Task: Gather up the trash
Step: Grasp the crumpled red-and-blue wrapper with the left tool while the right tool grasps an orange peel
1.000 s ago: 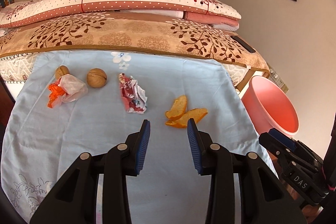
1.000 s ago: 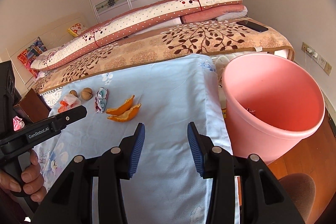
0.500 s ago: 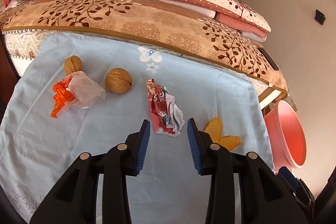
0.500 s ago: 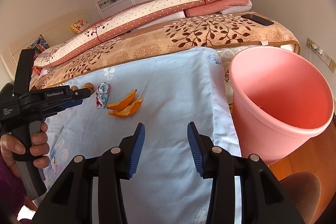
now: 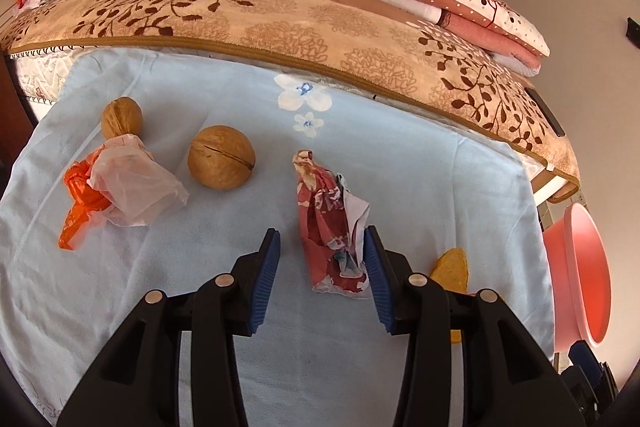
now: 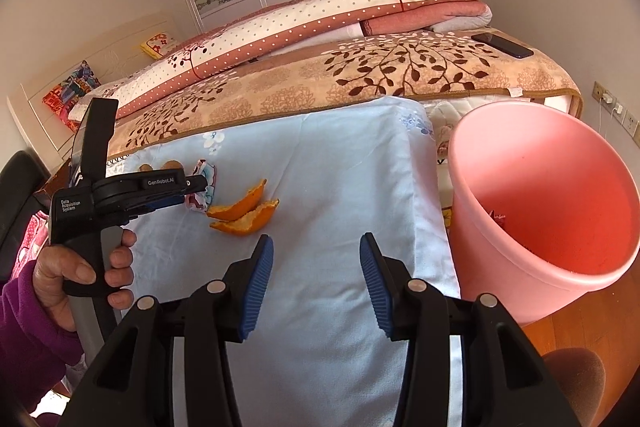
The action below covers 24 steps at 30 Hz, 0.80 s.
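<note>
Left gripper jaws wide apart, empty, straddling the crumpled red-and-white paper wrapper on the pale blue cloth. Wrapper's long axis runs 12-to-6, off-centre, against the right finger. Right gripper spread, empty, well apart.

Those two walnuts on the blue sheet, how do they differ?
The nearer walnut looks bigger and lies free on the blue sheet, its seam crack showing. The farther walnut looks smaller, though it may only be farther off, and touches the crumpled plastic bag. Both are brown, whole and ungrasped.
</note>
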### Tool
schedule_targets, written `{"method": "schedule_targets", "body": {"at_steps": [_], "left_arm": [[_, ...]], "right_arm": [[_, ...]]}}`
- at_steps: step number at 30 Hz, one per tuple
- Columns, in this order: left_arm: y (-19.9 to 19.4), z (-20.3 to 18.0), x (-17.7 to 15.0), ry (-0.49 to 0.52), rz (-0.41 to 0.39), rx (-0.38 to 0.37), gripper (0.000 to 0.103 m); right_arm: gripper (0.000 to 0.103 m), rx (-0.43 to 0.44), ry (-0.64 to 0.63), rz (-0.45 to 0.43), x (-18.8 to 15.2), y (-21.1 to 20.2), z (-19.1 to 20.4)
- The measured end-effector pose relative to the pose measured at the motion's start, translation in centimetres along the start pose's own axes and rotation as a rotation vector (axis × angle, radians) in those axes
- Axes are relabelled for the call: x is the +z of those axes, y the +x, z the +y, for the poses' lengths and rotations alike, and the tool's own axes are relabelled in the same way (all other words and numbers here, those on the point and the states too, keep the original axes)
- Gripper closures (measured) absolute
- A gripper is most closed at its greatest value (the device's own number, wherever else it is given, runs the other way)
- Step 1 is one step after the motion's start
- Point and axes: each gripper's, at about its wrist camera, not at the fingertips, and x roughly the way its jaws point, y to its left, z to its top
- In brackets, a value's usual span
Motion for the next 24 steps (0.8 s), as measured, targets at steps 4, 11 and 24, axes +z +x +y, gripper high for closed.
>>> {"method": "schedule_targets", "body": {"at_steps": [4, 11, 24], "left_arm": [[-0.4, 0.0, -0.1, 0.009, -0.020, -0.016, 0.068], [-1.3, 0.0, -0.3, 0.018, -0.035, -0.052, 0.100], [-4.7, 0.9, -1.6, 0.032, -0.076, -0.099, 0.100]], "right_arm": [[0.058, 0.042, 0.013, 0.019, 1.0, 1.1, 0.4], [0.058, 0.104, 0.037, 0.081, 2.0, 3.8, 1.3], [0.067, 0.127, 0.068, 0.198, 2.4, 9.0, 2.7]]}}
